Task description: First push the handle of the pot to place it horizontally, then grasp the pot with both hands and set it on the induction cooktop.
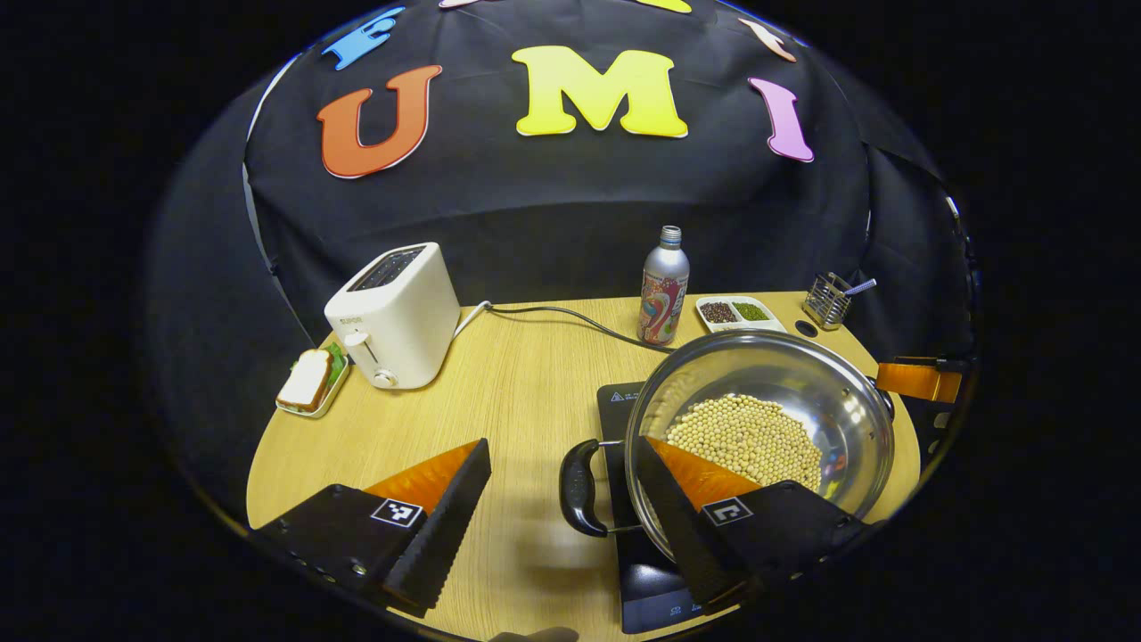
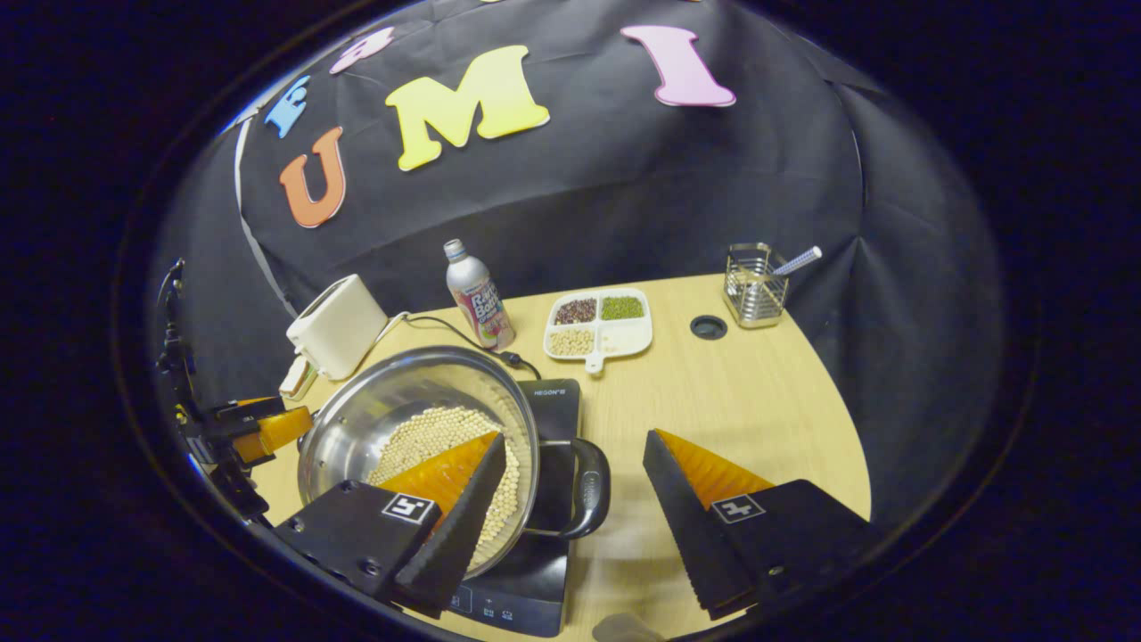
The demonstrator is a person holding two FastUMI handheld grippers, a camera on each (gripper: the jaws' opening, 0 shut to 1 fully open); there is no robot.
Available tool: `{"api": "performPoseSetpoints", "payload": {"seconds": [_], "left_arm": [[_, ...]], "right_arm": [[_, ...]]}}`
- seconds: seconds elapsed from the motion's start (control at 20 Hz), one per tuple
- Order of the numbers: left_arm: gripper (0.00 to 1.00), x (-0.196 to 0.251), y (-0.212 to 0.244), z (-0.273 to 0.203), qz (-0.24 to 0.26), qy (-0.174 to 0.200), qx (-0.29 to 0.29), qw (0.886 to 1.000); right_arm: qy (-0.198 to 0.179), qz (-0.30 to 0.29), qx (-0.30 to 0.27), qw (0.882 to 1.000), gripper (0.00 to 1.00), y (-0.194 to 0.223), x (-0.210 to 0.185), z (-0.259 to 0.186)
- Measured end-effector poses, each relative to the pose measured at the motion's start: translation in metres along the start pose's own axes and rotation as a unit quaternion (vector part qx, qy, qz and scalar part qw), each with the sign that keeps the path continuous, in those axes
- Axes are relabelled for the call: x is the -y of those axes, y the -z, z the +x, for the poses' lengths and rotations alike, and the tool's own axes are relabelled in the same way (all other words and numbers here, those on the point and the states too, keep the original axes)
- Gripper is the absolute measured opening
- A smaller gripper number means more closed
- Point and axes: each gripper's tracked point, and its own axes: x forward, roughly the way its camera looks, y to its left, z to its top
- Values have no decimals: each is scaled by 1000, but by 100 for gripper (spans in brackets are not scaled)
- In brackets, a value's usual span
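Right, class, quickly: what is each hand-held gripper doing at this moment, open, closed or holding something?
Left hand-held gripper: open, fingers either side of the pot handle, not clamping it.
Right hand-held gripper: open, straddling the other handle, holding nothing.

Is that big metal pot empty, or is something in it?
Not empty. The pot has a shallow layer of small pale beans across its bottom, and the shiny inner walls are bare above them.

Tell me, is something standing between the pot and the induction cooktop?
Nothing visible does. The pot of beans is already over the induction cooktop, with each gripper's open fingers straddling one of its handles.
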Motion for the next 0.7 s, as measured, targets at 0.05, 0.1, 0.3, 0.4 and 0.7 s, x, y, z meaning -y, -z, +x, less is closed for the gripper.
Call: {"api": "performPoseSetpoints", "payload": {"seconds": [0.05, 0.1, 0.3, 0.4, 0.7], "left_arm": [[98, -2, -1, -4, 1, -1, 3, 1000], [98, -4, -3, -8, 3, -2, 8, 1000], [98, -10, -16, -33, 9, 4, 35, 999], [98, -17, -25, -50, 12, 7, 55, 998], [97, -41, -44, -118, 7, 29, 111, 993]], "right_arm": [[0, -7, 8, 1000, 98, -4, -5, -4], [-1, -13, 16, 1000, 96, -8, -9, -11], [0, -41, 56, 998, 98, -29, -33, -47], [6, -59, 83, 995, 98, -40, -46, -70], [41, -76, 162, 983, 97, -63, -79, -146]]}}
